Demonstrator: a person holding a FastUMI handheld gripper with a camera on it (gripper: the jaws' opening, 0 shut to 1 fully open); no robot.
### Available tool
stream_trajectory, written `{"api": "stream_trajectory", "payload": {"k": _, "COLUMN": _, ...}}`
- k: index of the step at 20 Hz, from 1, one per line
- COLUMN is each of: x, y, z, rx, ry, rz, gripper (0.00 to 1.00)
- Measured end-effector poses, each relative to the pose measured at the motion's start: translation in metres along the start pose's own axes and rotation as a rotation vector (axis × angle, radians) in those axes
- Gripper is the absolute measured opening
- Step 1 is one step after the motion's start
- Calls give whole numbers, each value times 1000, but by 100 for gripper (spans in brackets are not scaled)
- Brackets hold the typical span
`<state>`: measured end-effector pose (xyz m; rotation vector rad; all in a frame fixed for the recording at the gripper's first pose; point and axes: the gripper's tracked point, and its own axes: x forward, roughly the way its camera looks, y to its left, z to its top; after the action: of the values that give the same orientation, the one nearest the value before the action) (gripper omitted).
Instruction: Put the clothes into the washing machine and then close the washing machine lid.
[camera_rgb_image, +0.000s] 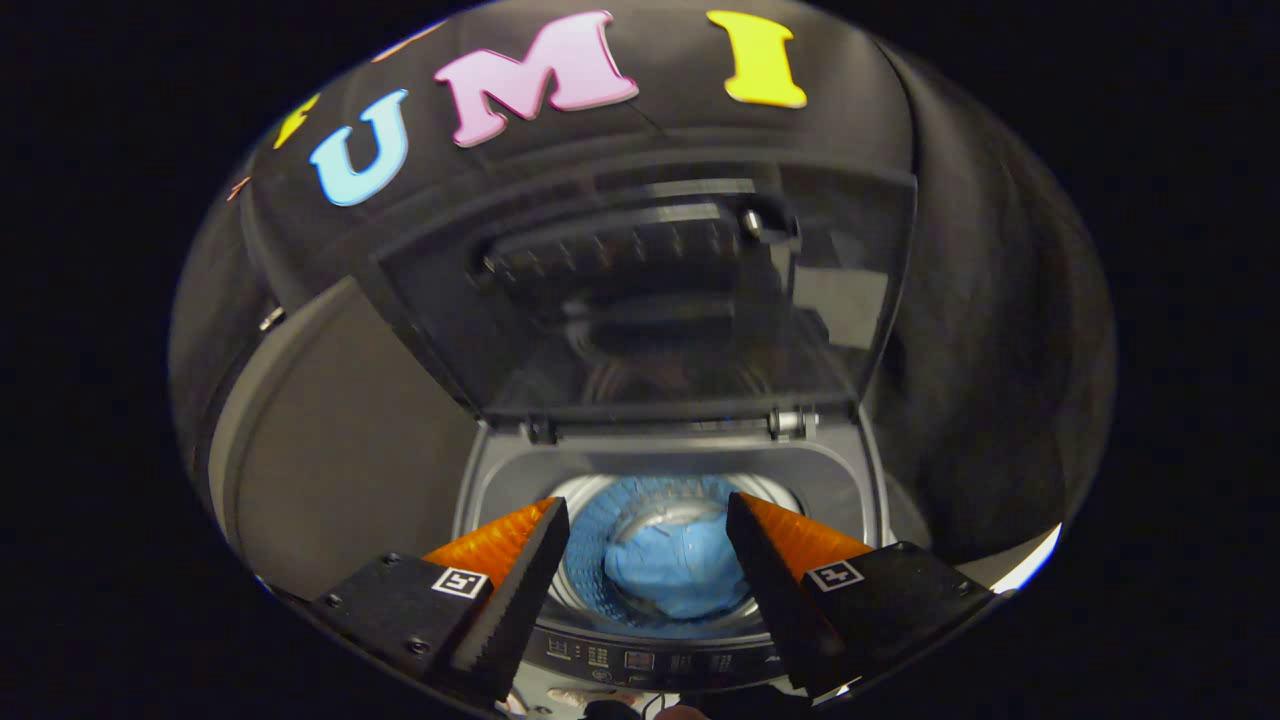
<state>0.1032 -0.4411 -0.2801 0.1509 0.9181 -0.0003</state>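
In the gripper view, a top-loading washing machine (660, 480) stands open just ahead of and below the fingers. Its drum (600, 520), round with a perforated blue-lit wall, holds a blue garment (670, 570) bunched into a rounded heap at the bottom. The heap lies in the gap between the two fingers as seen from here, but deeper down, apart from them; it has no clear long axis, being crumpled, and its folds are hard to make out.

The gripper (648, 525) hovers above the drum mouth with its fingers spread wide and nothing between them.

The transparent lid (650, 300) stands raised behind the opening, hinged at the rear rim, tilted up and back toward the booth wall; reflections on it blur what is behind. The control panel (640, 658) runs along the near edge of the machine, partly covered by the fingers, its markings too small to tell. A pale grey panel (330, 450) rises beside the machine on one side.
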Motion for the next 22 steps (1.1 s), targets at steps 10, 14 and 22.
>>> {"api": "stream_trajectory", "payload": {"k": 10, "x": -43, "y": 76, "z": 204, "rx": -234, "ry": -572, "rz": 81, "gripper": 99}}
{"api": "stream_trajectory", "payload": {"k": 14, "x": 47, "y": 29, "z": 185, "rx": -207, "ry": -347, "rz": -42, "gripper": 99}}
{"api": "stream_trajectory", "payload": {"k": 22, "x": 44, "y": 30, "z": 189, "rx": -148, "ry": -458, "rz": -16, "gripper": 100}}
